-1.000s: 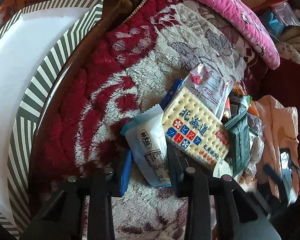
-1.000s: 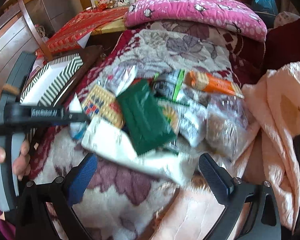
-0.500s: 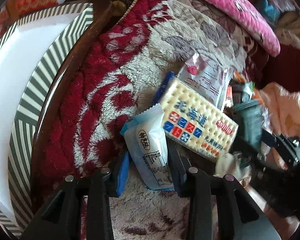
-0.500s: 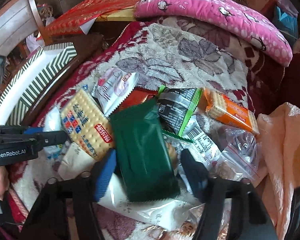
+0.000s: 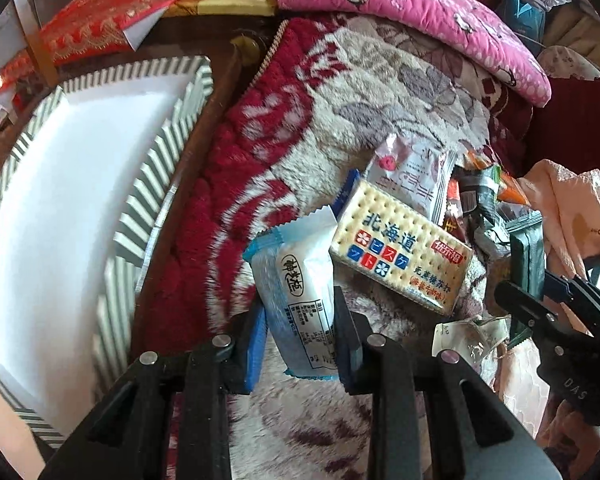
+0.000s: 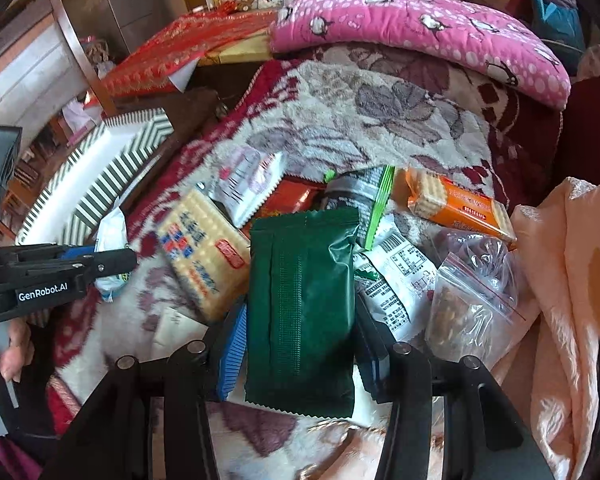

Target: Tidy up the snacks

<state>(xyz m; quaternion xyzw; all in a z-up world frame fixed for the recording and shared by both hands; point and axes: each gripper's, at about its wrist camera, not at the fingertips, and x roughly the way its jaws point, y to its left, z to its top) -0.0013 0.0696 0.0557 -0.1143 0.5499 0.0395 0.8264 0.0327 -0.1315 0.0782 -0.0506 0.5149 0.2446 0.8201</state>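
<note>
The white-and-blue snack packet (image 5: pixel 296 280) is being pinched between the blue pads of the left claw (image 5: pixel 300 344), whose jaws are closing on it, just left of the yellow cracker pack (image 5: pixel 400 252). The dark green packet (image 6: pixel 300 304) is being clamped by the right claw (image 6: pixel 300 356), also closing, near the front of the snack pile on the floral blanket (image 6: pixel 360 120). The striped box (image 5: pixel 80 200) is lying far left.
</note>
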